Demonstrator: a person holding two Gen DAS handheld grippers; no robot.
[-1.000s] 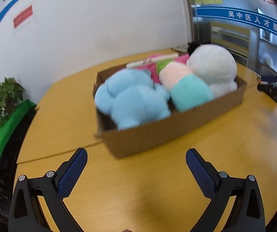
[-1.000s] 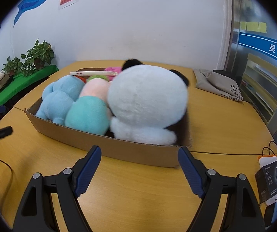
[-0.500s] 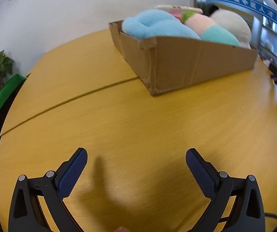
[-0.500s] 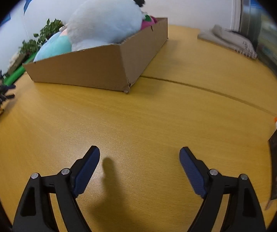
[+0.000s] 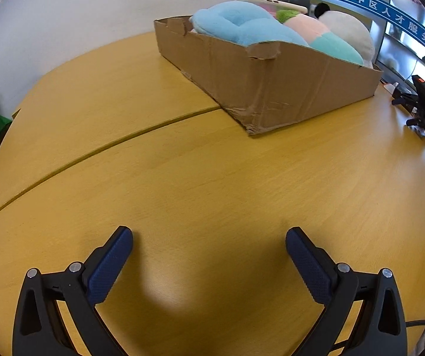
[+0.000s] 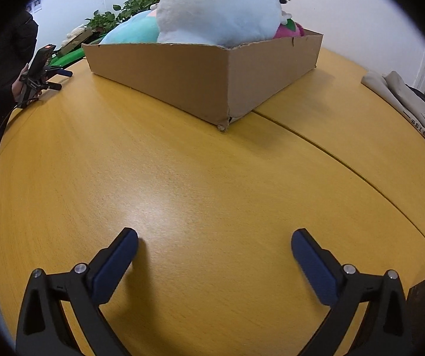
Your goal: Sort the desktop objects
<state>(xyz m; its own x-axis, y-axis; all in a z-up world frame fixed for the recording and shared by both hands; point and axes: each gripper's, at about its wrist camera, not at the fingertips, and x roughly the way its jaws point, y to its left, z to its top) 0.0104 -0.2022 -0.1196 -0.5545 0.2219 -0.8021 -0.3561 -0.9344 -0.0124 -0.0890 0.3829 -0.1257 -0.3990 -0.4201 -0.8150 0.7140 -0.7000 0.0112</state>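
Brimming with fuzzy rounded plush toys (image 5: pixel 242 26), creased cardboard box (image 5: pixel 271 89) sits on smooth wood-grain table (image 5: pixel 212 178).

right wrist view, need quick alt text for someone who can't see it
The open right gripper hangs empty over a bare yellow wooden table. Beyond it sits a cardboard box heaped with plush toys, a big white one on top. At the left edge a person's hand holds the left gripper.

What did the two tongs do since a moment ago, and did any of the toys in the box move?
Both tongs came down low over the table, so the cardboard box now shows side-on. The right tongs have just been opening wider, nothing between them. The left tongs are open and empty too. Nothing was grabbed or dropped. The blue plush and white plush stayed in the box.
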